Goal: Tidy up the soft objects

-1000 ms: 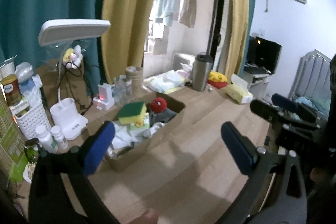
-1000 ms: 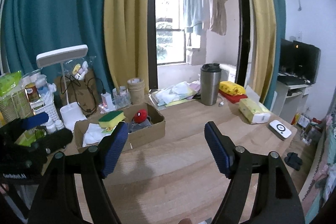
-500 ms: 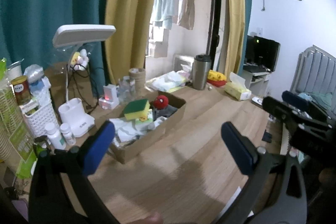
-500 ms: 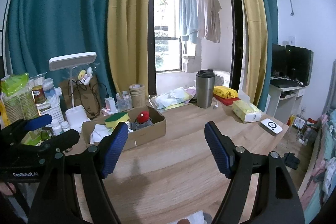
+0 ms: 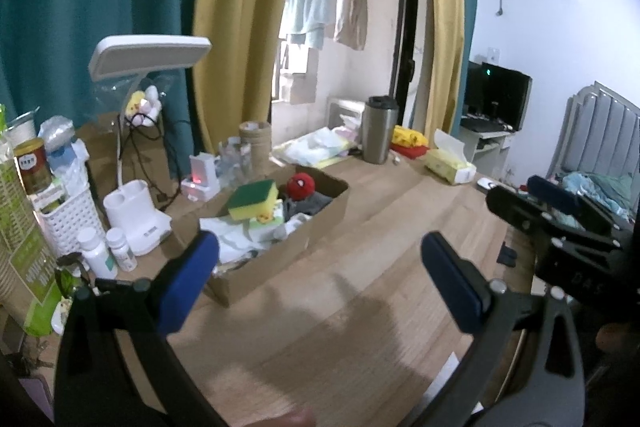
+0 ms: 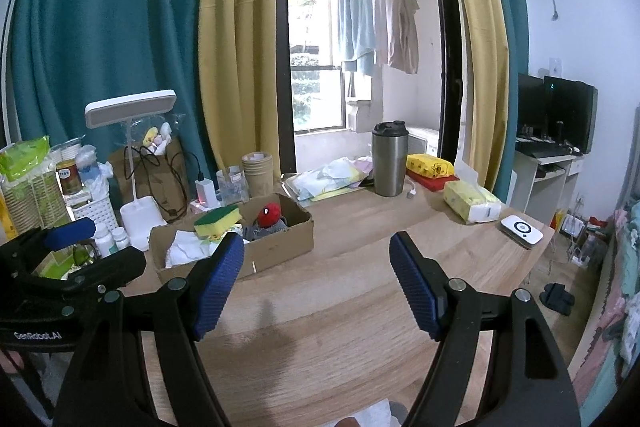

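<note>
Both tools, left tool (image 5: 320,279) and right tool (image 6: 316,279), gape empty, well short of the cardboard box (image 6: 280,247) on the surface (image 6: 340,327). In box: sponge (image 6: 218,221), red plush (image 6: 269,215), white cloths (image 6: 186,247). All light, squashy; pinch sponge across its 2 long sides, mid-length.

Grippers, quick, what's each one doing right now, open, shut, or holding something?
Left gripper: jaws open, holding nothing.
Right gripper: jaws open, holding nothing.
</note>
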Available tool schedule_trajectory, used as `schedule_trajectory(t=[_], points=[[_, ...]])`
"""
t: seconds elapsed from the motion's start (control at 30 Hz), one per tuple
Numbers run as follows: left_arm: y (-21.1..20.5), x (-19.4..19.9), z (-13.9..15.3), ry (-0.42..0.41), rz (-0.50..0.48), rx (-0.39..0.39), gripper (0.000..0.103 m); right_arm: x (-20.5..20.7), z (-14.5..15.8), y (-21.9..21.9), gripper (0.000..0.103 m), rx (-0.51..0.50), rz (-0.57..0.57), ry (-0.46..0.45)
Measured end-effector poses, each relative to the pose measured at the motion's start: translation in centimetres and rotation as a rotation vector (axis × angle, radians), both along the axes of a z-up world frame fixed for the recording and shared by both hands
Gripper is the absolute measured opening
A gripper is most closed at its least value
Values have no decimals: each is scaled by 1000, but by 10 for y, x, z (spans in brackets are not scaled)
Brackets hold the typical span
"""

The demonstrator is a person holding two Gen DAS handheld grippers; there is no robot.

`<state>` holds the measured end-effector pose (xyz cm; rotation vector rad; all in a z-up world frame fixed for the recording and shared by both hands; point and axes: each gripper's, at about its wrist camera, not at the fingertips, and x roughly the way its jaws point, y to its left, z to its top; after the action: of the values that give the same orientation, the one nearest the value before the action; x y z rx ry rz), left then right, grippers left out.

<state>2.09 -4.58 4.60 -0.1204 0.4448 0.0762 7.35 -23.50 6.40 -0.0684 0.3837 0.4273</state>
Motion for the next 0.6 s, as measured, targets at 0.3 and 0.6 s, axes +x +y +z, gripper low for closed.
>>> schedule_trajectory(t=[0.3, 0.6], points=[[-2, 0, -2, 3, -16, 3, 102, 1, 0, -1, 78, -1, 2, -1], [-1, 1, -3, 6, -9, -5, 102, 1, 0, 0, 78, -1, 1, 0]])
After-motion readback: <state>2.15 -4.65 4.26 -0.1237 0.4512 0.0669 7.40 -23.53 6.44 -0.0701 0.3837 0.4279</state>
